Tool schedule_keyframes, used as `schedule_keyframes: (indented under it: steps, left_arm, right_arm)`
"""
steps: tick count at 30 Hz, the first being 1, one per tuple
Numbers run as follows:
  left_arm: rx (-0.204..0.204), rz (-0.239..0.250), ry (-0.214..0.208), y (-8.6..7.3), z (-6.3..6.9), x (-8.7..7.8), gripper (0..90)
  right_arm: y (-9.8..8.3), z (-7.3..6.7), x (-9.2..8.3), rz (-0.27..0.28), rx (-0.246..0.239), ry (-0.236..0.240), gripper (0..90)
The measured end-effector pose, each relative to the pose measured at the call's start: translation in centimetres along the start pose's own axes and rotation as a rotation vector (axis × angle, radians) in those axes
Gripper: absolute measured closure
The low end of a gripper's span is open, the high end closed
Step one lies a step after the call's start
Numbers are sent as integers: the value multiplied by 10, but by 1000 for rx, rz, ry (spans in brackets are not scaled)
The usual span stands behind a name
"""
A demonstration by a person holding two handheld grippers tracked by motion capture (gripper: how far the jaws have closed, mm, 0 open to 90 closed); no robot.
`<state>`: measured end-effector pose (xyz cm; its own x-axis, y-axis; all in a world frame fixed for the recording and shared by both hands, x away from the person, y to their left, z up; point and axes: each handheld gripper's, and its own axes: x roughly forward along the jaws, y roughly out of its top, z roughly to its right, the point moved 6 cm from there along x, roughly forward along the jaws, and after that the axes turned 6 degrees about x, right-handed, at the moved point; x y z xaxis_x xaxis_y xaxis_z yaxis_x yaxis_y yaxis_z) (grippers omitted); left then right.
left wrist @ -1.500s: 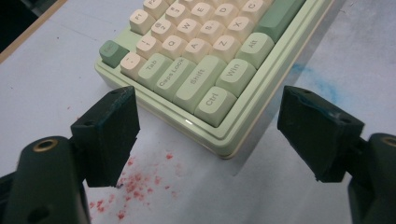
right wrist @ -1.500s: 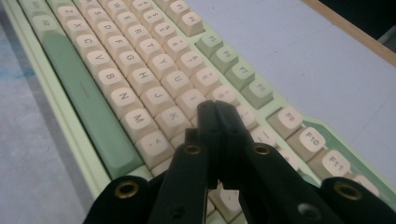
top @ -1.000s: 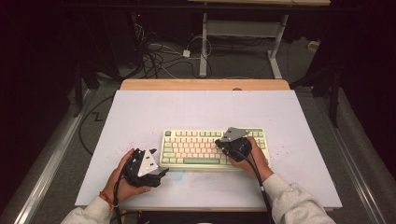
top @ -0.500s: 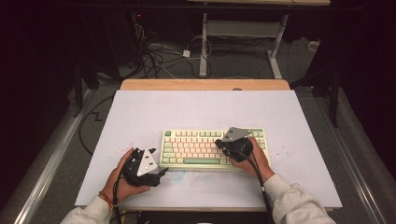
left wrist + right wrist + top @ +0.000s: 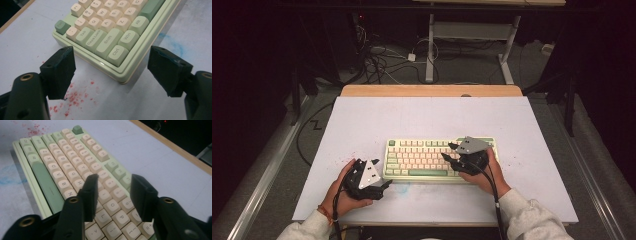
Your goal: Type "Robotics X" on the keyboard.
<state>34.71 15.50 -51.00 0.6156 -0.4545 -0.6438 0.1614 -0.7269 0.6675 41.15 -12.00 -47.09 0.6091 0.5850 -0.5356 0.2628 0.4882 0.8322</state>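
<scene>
You are hovering your right gripper point(image 5: 451, 151), jaws narrowly parted, over the keyboard point(image 5: 422, 157); your left gripper point(image 5: 384, 185), spread wide, is waiting at eight o'clock. Probably next: pinching one keycap squarely.

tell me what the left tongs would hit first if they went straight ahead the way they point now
Most likely the near left corner of the pale green and cream keyboard, by its Ctrl key. The left tongs stand open, jaws on either side of that corner, with only bare white tabletop between. Depth is hard to judge.

Lab-like workroom: cable tangle point(image 5: 382, 57) on floor, dark surrounds, metal bench legs point(image 5: 430, 50).
</scene>
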Motion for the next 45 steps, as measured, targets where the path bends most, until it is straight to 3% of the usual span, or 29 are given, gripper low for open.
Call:
schedule_keyframes:
  steps: [12,24,28,35,37,42,45]
  left_arm:
    - [-15,4,-4,1,-1,-1,261]
    - [-39,27,-24,2,-1,-4,335]
    - [-44,32,-43,3,-1,-5,403]
    - [-81,48,-88,5,-4,-8,615]
    - [-76,41,-102,6,-5,-8,665]
    - [-116,46,-139,11,-10,-8,815]
    - [-112,30,-148,13,-12,-6,867]
  right_arm:
    - [-2,2,-20,77,8,-60,273]
    - [-19,6,-47,96,24,-108,213]
    - [-27,8,-54,93,29,-126,213]
    - [-39,11,-64,91,32,-146,215]
    - [-42,11,-66,80,28,-151,212]
    - [-50,8,-69,63,30,-158,210]
    - [-54,7,-71,59,24,-167,213]
